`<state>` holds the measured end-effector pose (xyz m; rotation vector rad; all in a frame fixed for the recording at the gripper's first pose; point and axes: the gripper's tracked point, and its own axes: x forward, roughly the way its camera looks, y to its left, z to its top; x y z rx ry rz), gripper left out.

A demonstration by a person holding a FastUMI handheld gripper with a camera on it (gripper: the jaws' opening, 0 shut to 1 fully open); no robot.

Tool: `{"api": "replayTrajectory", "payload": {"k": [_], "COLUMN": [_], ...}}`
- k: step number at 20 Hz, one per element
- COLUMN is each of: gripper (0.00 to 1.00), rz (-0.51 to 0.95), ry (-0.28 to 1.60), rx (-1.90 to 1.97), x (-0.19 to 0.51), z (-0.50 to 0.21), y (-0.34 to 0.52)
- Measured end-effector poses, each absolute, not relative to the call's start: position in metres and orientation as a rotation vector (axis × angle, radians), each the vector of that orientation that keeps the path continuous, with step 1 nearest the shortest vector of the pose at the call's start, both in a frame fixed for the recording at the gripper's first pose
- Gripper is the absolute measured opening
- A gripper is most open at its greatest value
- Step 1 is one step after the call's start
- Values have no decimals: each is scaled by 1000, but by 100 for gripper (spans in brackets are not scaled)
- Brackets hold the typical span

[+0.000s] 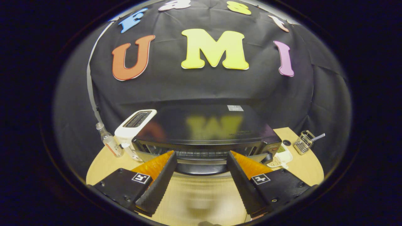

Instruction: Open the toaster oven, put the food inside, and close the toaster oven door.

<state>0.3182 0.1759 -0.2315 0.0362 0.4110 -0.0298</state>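
Toaster oven (205, 131): a wide black box with a glossy top, standing toward the back edge of the bench (201, 194), just ahead of the fingers.
Oven door (201, 157): appears swung partly down; a wire rack (201, 153) shows through the gap along the front. I cannot tell how far open it is.
Door handle (201, 169): a dark curved bar along the door's edge, between the fingertips and slightly beyond them.
Handling, as a judgement: the oven is heavy and rigid and should stay put. The door is stiff, hinged at the bottom, probably glass-fronted, so it wants an even pull or push, not a jerk. The handle bar is the place to take hold; it looks smooth and may slip from a shallow pinch, so take it squarely at mid-length.
Gripper (201, 160): released, fingers spread wide and holding nothing, one tip toward each end of the handle.
Food: likely the small white dish of pale beans (279, 160) at the oven's right front corner; light and easily spilled if tipped.
Left of the oven: a white slot toaster (135, 125) touching or just beside it, then a clear bottle (110, 144) near the bench's left edge.
Right back corner of the bench: a wire basket (304, 142) with a utensil sticking out.
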Motion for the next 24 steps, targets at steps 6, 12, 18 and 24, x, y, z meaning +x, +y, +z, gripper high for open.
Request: {"api": "replayTrajectory", "payload": {"k": [6, 12, 18, 24], "gripper": [100, 100, 100, 100], "rz": [-37, -59, -52, -50], "ry": [477, 570, 711, 761], "rx": [39, 17, 8, -11], "x": [265, 224, 205, 203], "z": [-268, -323, -384, -403], "y": [179, 181, 179, 178]}}
